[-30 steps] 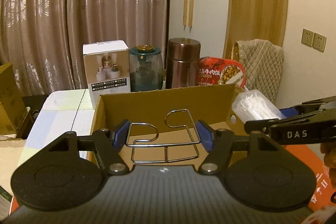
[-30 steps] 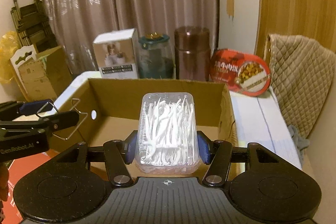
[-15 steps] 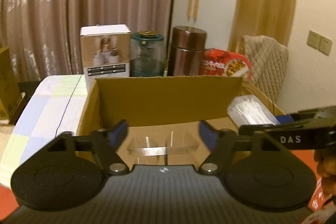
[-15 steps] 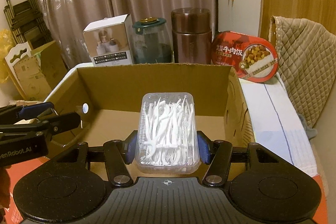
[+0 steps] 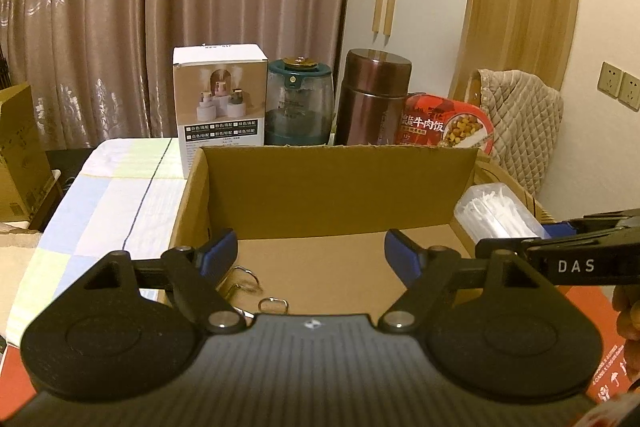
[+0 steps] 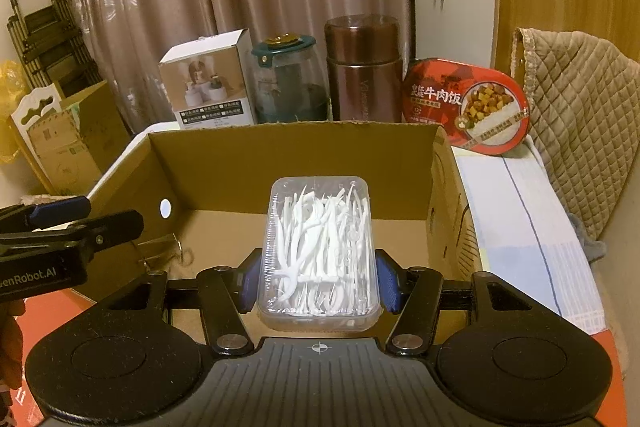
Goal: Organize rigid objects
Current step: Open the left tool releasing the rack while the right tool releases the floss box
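Curtained room, cardboard box in front.
Left tongs just spread, empty, wire rack beneath; right tongs clamp floss-pick tub over box.

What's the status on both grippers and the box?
Left gripper open, jaws just opened, wire rack dropped in cardboard box. Right gripper shut on floss-pick case over box. Nothing blocking.

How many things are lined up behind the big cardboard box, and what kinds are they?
Boxes: 1, the white carton
Jars: 1, the teal-lidded glass jar
Flasks: 1, the brown metal flask
Meal trays: 1, the red beef-rice tray
Total: 4, all behind the cardboard box
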`<action>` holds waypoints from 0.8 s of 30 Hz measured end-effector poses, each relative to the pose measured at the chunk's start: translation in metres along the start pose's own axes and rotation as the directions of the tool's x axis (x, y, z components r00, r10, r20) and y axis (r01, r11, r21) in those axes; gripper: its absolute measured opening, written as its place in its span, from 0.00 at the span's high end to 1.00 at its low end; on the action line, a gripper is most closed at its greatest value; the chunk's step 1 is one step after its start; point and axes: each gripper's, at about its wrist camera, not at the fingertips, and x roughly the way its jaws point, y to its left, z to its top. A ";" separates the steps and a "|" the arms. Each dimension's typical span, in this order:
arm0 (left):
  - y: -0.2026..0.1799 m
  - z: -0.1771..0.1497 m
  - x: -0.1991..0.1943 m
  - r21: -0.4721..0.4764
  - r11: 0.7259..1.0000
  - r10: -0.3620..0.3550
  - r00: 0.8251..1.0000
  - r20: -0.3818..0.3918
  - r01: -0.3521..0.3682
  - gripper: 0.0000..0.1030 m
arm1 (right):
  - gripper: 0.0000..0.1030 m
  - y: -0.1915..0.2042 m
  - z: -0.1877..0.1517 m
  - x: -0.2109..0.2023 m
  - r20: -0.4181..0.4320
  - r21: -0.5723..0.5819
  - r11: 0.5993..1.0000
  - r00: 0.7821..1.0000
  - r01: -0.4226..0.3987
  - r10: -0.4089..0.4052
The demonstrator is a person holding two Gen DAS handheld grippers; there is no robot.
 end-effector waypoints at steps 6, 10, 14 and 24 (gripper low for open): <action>0.002 -0.001 0.000 -0.004 1.000 -0.002 1.000 -0.001 0.002 0.25 | 0.48 0.002 0.000 0.002 -0.006 -0.006 1.000 1.000 0.002 -0.002; 0.001 -0.001 0.001 0.000 1.000 -0.004 1.000 -0.007 0.004 0.25 | 0.48 0.000 -0.001 0.003 -0.007 -0.002 1.000 1.000 0.006 -0.006; -0.002 -0.002 0.000 0.004 1.000 -0.010 1.000 -0.008 0.010 0.25 | 0.48 -0.001 -0.001 0.003 -0.006 -0.003 1.000 1.000 0.008 -0.008; -0.002 -0.004 0.001 -0.002 1.000 -0.015 1.000 -0.011 0.015 0.25 | 0.47 -0.006 -0.002 0.000 0.043 -0.003 1.000 0.999 -0.001 0.002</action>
